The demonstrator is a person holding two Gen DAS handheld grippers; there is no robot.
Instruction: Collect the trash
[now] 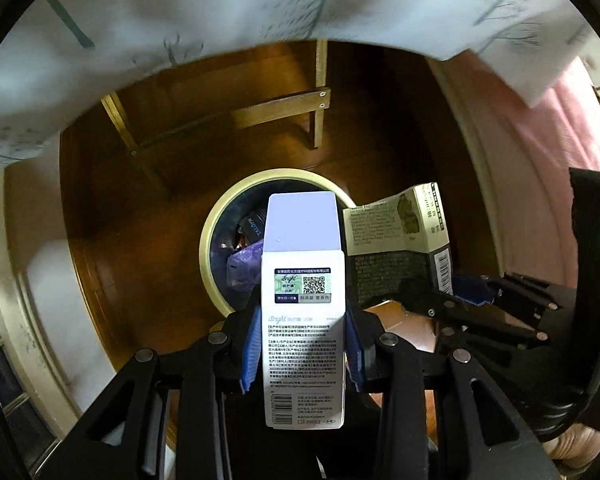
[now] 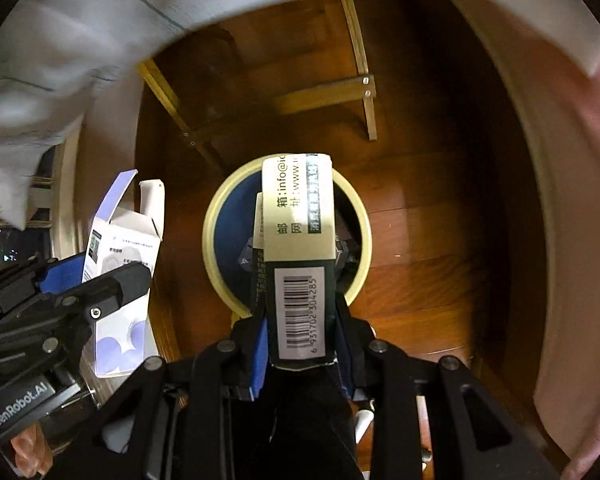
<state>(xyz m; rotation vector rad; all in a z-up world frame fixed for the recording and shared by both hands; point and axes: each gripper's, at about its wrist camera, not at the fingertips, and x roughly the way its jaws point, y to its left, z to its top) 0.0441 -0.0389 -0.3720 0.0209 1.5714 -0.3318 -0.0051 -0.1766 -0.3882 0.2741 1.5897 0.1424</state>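
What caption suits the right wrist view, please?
Right gripper holds a dark carton above the bin.

Two cardboard cartons: one white box printed with a QR code (image 1: 303, 304), one dark green and cream box bearing a barcode (image 2: 300, 264). One round cream-rimmed waste bin (image 2: 210, 248). Two black handheld grippers. One light wooden stool frame (image 1: 276, 112).

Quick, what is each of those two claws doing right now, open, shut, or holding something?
Left gripper: shut on the white box.
Right gripper: shut on the dark green box.
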